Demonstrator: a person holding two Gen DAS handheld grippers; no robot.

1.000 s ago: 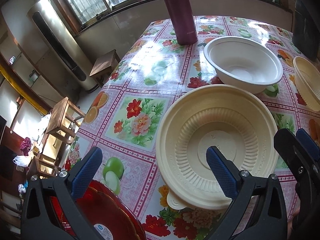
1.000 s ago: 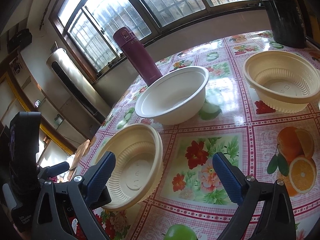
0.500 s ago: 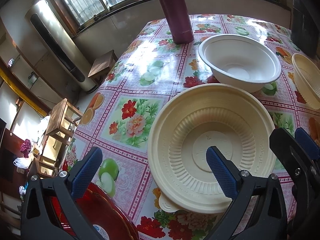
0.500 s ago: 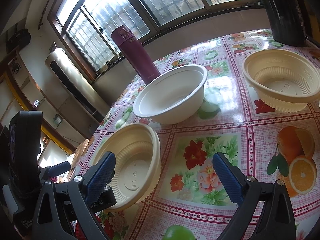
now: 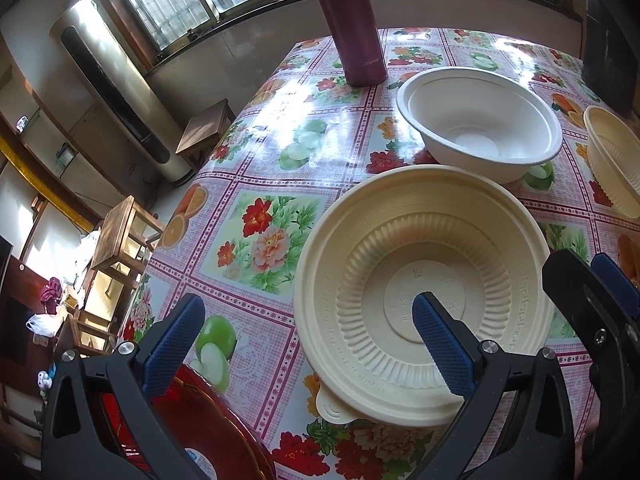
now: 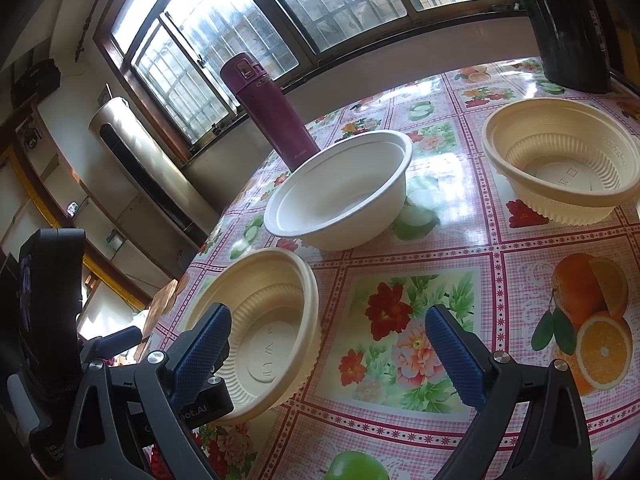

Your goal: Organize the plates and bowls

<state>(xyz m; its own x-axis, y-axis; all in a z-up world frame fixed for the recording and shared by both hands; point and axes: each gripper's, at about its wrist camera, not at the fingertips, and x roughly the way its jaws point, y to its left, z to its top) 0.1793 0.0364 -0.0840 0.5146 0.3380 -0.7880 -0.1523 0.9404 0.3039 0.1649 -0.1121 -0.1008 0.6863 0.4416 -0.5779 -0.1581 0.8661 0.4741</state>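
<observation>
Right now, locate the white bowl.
In both wrist views the white bowl sits mid-table, just before the maroon flask, between two cream bowls.

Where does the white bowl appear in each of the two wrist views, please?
Left wrist view: the white bowl sits upper right, behind the near cream bowl.
Right wrist view: the white bowl is at the centre, a little above the middle.
Shared landmark: the purple flask stands just behind the bowl in both.

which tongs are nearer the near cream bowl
Left. The left tongs straddle the near cream bowl, one finger inside it. The right tongs hang open just to its right.
</observation>
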